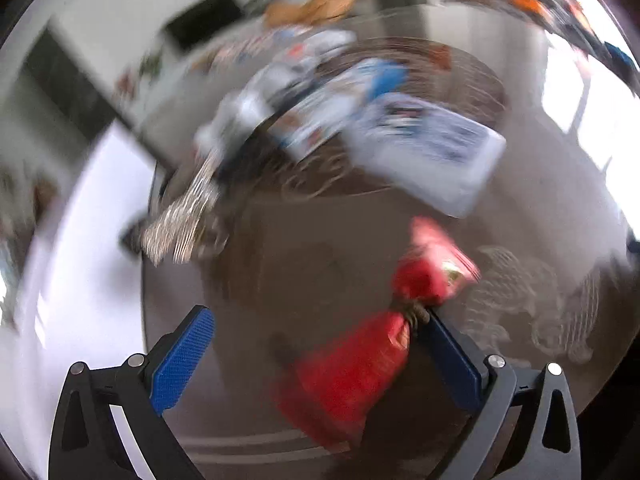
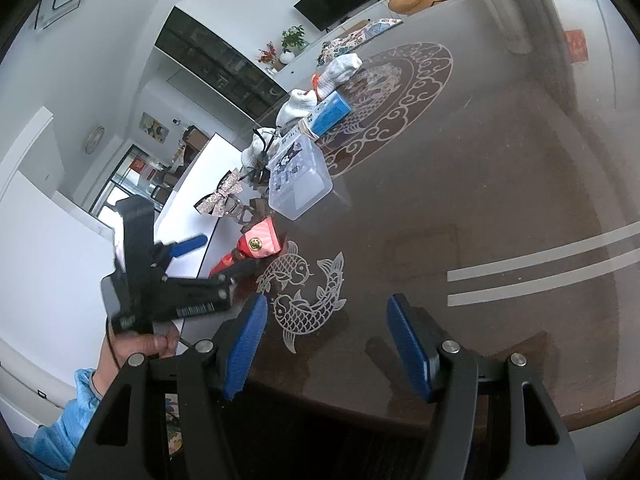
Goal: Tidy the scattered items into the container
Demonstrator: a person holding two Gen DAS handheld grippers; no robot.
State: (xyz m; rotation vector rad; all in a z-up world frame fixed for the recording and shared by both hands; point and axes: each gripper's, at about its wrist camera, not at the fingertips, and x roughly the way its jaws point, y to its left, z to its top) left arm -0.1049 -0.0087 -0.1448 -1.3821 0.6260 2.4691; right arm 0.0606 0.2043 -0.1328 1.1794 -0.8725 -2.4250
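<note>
A red drawstring pouch (image 1: 352, 372) lies on the dark table between the wide-apart blue pads of my left gripper (image 1: 316, 314); its tied neck rests against the right-hand pad (image 1: 452, 360). This view is blurred by motion. Seen from the right wrist, the same pouch (image 2: 256, 244) sits near the table's left edge with the left gripper (image 2: 216, 258) open over it. The clear plastic container (image 2: 298, 176) with a cartoon print stands just beyond. My right gripper (image 2: 326, 302) hangs open above a fish pattern, nothing between its fingers.
A silver glitter bow (image 2: 222, 196) and dark glasses (image 2: 244, 214) lie left of the container. Behind it sit a blue box (image 2: 332, 114) and white socks (image 2: 340, 68). A hand (image 2: 148, 344) in a blue sleeve holds the left tool. The table edge (image 2: 208, 248) runs close by.
</note>
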